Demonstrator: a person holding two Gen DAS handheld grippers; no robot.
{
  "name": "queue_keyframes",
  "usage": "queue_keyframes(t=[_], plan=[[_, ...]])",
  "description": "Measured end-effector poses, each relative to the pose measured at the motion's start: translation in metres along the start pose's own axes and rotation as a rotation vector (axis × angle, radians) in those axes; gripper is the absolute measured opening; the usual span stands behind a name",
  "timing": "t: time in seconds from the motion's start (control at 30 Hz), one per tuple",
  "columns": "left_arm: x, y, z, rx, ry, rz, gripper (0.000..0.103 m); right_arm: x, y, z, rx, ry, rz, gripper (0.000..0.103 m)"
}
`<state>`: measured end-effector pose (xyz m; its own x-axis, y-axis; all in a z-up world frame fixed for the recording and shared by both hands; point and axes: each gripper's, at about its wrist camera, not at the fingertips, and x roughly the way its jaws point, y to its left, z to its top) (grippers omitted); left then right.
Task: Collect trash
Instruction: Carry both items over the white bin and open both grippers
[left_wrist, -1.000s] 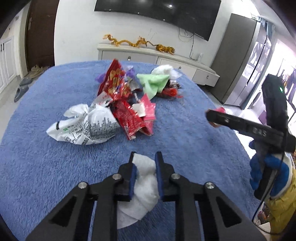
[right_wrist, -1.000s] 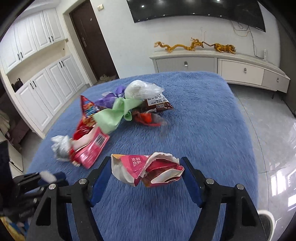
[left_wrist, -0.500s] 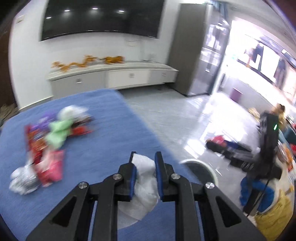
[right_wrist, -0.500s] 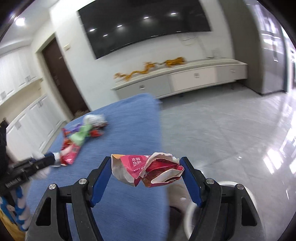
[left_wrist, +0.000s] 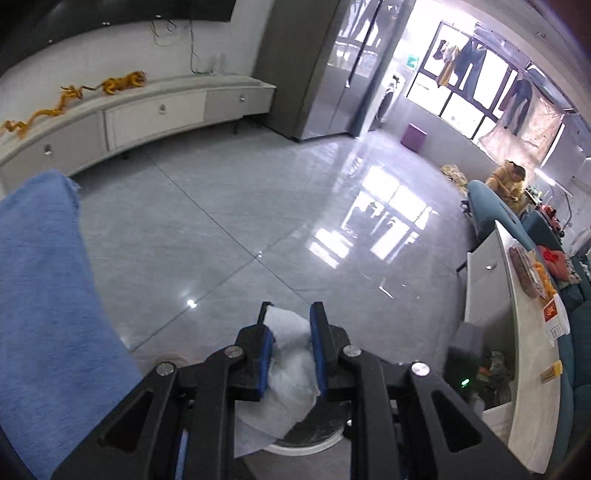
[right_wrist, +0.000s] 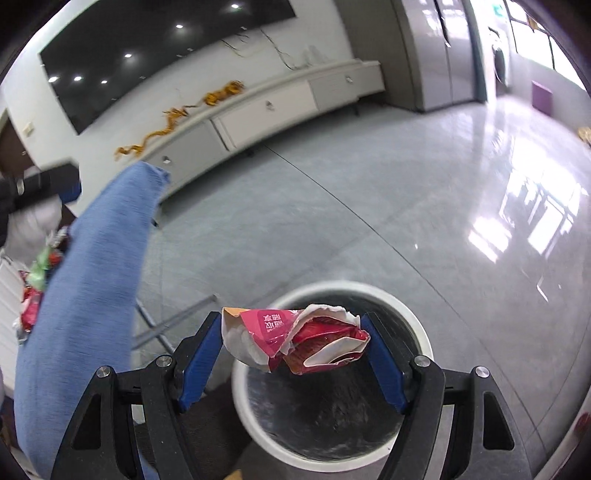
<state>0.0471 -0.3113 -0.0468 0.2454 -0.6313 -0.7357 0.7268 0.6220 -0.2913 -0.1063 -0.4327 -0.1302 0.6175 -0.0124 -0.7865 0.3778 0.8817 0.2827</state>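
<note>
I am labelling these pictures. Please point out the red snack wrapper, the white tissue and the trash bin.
red snack wrapper (right_wrist: 295, 341), right wrist view, on its crumpled middle.
white tissue (left_wrist: 290, 363), left wrist view, on the part between the fingers.
trash bin (right_wrist: 413, 325), right wrist view, on its white rim.

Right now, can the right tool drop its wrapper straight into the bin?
Probably yes. The right tool holds the red wrapper directly above the open white bin, with nothing visible between them.

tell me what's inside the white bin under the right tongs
Only a dark liner shows inside the white bin. The red wrapper in the right tongs covers part of its opening.
</note>
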Motion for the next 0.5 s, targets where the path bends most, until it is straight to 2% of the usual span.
queue_keyframes(t=[0.07,0.13,0.23,0.33,0.5], plan=[[0.013,-0.002,0.003,-0.02,0.026,-0.037,0.041,0.007,-0.009,-0.005,0.015,0.019,-0.015,0.075],[0.024,-0.004,0.005,-0.037,0.039,-0.066,0.05,0.014,-0.013,-0.007,0.031,0.034,-0.031,0.076],[0.033,-0.008,0.005,-0.044,0.061,-0.092,0.051,0.01,-0.028,-0.019,0.046,0.04,-0.056,0.081],[0.027,-0.012,0.0,-0.042,0.06,-0.102,0.051,0.006,-0.035,-0.019,0.064,0.04,-0.07,0.082],[0.003,-0.018,-0.005,-0.011,0.01,-0.059,0.051,-0.008,-0.035,-0.019,0.061,0.011,-0.072,0.082]])
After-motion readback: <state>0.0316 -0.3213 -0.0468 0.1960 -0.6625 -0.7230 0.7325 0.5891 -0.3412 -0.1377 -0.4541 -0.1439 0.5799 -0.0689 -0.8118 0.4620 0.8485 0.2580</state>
